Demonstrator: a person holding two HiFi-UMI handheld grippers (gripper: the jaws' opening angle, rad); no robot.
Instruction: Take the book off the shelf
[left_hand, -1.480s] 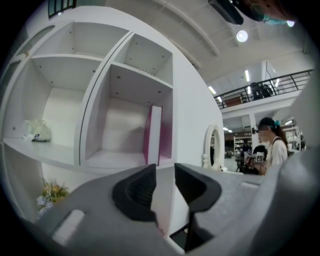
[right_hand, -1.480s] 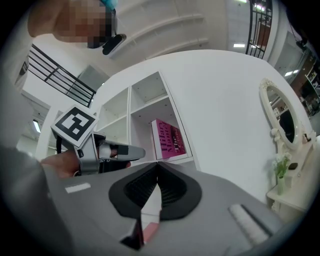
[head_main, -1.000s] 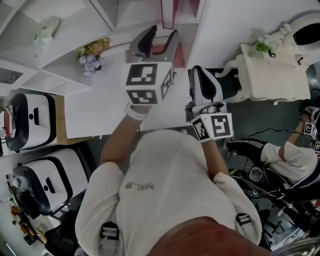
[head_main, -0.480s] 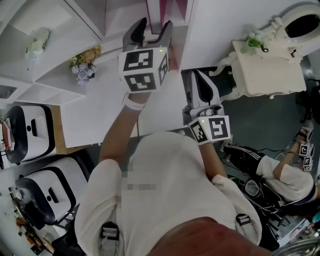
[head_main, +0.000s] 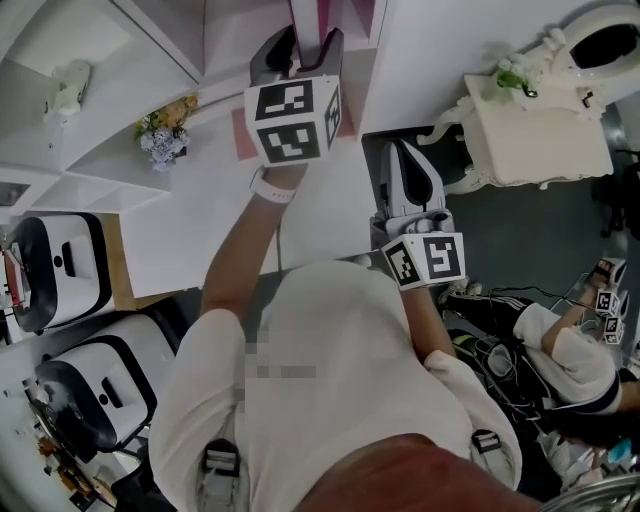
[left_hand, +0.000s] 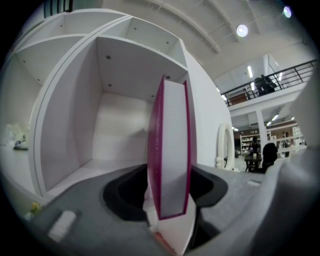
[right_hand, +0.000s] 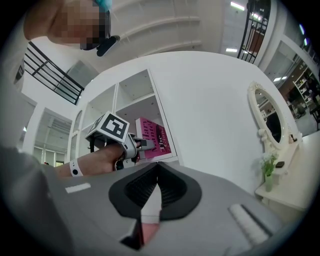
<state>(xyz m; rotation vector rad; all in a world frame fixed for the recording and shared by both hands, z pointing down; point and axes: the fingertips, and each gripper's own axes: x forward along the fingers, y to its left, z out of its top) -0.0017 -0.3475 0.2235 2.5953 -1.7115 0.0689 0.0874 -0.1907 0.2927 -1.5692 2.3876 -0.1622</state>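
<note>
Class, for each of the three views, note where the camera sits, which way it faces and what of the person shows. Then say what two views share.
Head view: on the person's head, facing steeply down; shows torso, left claw and right claw.
Left gripper view: on the left claw, facing into the shelf; shows its own jaws closing round the book.
Right gripper view: on the right claw, facing the shelf; shows its shut, empty jaws and the left hand.
Shared: both gripper views show the book.
</note>
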